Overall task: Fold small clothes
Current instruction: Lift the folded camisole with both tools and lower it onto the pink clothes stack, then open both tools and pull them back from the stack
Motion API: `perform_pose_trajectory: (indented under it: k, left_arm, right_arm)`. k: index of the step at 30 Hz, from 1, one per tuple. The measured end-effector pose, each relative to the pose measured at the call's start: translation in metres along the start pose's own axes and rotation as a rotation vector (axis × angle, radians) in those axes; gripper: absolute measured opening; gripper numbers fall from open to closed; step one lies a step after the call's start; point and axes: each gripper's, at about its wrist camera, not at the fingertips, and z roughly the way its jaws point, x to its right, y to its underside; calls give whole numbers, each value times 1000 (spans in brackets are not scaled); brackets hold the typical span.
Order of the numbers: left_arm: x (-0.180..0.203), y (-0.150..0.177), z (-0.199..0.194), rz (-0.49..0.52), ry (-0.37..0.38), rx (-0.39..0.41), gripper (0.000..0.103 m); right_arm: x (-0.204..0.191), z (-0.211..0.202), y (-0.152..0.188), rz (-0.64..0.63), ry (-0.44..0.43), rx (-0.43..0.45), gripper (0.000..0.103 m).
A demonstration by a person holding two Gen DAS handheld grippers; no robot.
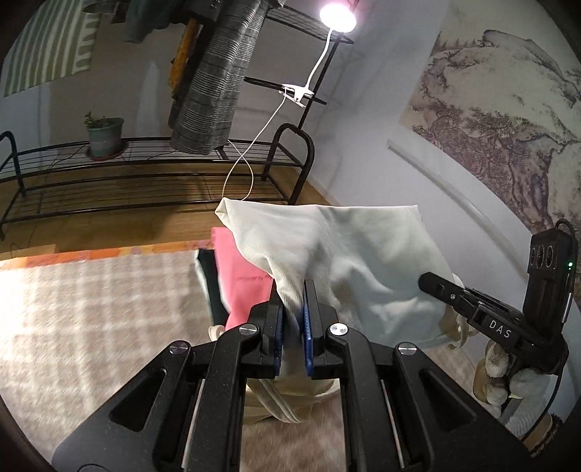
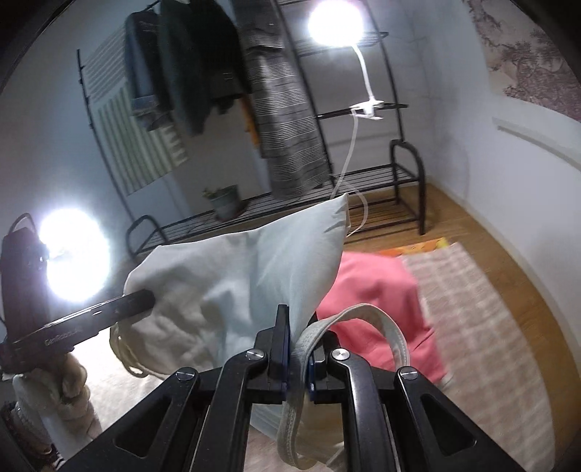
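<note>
A pale cream garment [image 1: 363, 254] hangs in the air between both grippers, above a checked rug [image 1: 90, 308]. My left gripper [image 1: 295, 290] is shut on its cloth near one corner. In the right wrist view my right gripper [image 2: 298, 326] is shut on the same cream garment [image 2: 236, 276], pinching its grey-white waistband [image 2: 381, 319]. The right gripper [image 1: 432, 281] appears in the left wrist view at the garment's right edge, held by a gloved hand [image 1: 508, 377]. A pink garment [image 1: 247, 279] lies on the rug behind the cream one, also seen as pink garment [image 2: 381, 290].
A dark folded cloth [image 1: 208, 276] lies beside the pink garment. A black metal rack [image 1: 145, 170] with hanging clothes, a potted plant [image 1: 103, 136] and a clip lamp [image 1: 337, 16] stands behind on the wooden floor. A wall runs along the right side.
</note>
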Motion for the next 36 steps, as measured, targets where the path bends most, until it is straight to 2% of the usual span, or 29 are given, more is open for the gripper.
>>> perform_pose_trajectory:
  k: [8,13,15,17,18,19,20,21,25,27,36]
  left_arm:
    - [-6,2,63,-17,-46,-28,7]
    - [-6,10,81,9,-90,-66,7]
    - [-8,11,84,9,-114,-83,18]
    - [-10,14,83,11,-157,-96,56]
    - [-12,15,81,9,-173,-94,62]
    - [-14,17,77,5,-185,-84,64]
    - [-16,18,74,4,-185,-85,64]
    - [-18,20,71,4,-182,-88,64]
    - [-21,22,54,8,-185,-83,64]
    - [-19,23,42,10,-180,-76,64]
    - [13,24,-40,94,-146,-4,64]
  right_arm:
    - [38,47,-17,-13,68,-10,5]
    - [52,73,-13,-20,127,-49,5]
    - [52,78,-10,-37,156,-69,5]
    - [51,83,-7,-61,200,-89,9]
    - [50,85,-7,-66,220,-101,12]
    - [50,86,-7,-75,246,-116,15]
    - [49,87,-7,-81,273,-124,25]
    - [49,87,-7,-85,296,-129,30]
    - [46,72,-9,-61,293,-115,34]
    - [44,63,-10,-49,291,-102,43]
    - [5,0,-16,-45,291,-46,44]
